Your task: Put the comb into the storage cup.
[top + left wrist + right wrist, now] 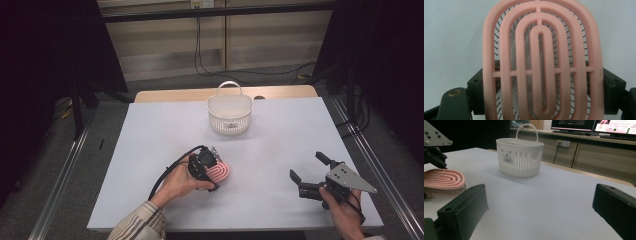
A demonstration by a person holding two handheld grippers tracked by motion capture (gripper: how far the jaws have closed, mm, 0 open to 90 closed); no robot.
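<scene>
A pink oval brush (221, 171) with concentric ribs and thin bristles lies on the white table (150, 150), left of centre. My left gripper (215, 169) reaches over it from the left, and its black jaws press against both long sides of the brush (541, 50), shut on it. Near the table's front right, my right gripper (307, 166) is held open with nothing between its fingers. It points toward the white basket (520, 157), and the brush (444, 178) lies at its left.
A white slotted basket (216, 105) with a loop handle stands at the back centre of the table. A wooden strip (175, 95) runs along the far edge. Cables hang on the wall behind. Monitors (614, 126) sit on a counter in the right gripper view.
</scene>
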